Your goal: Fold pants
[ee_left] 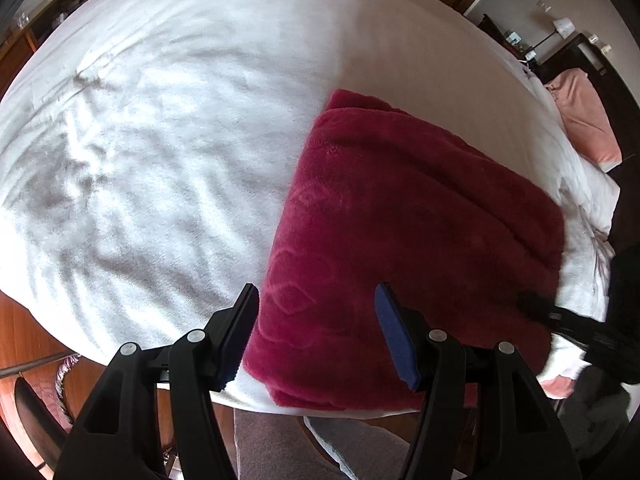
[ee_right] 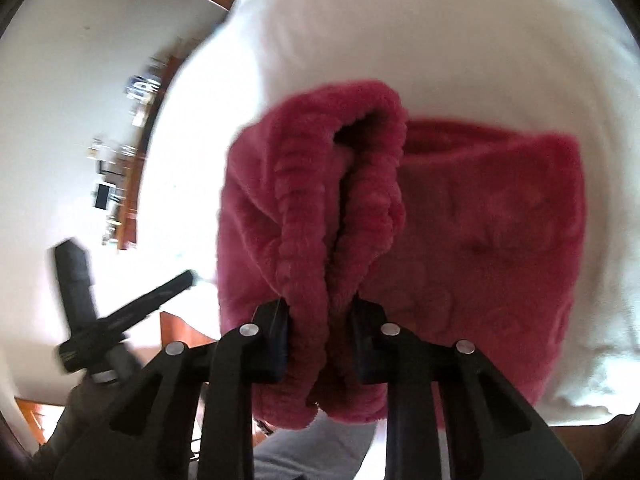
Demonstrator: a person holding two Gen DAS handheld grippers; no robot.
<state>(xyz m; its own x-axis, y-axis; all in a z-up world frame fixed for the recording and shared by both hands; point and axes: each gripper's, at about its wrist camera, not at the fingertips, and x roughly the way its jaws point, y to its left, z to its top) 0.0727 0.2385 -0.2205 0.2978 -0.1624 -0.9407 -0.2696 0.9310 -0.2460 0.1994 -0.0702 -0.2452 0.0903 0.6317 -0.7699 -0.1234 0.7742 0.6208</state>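
The pants [ee_left: 404, 240] are dark red fleece, folded into a thick rectangle on the white bed [ee_left: 160, 128]. My left gripper [ee_left: 316, 320] is open and empty, hovering over the near left corner of the pants. In the right wrist view my right gripper [ee_right: 320, 328] is shut on the ribbed waistband [ee_right: 340, 220] of the pants [ee_right: 500, 232] and holds that end lifted above the rest of the fabric. The right gripper shows in the left wrist view [ee_left: 560, 316] at the right edge, blurred.
A pink pillow [ee_left: 588, 124] lies at the bed's far right end. A dark nightstand with a lamp [ee_left: 560, 28] stands beyond it. Wood floor and a chair [ee_left: 36, 412] lie to the lower left. The left gripper [ee_right: 120, 312] appears blurred in the right wrist view.
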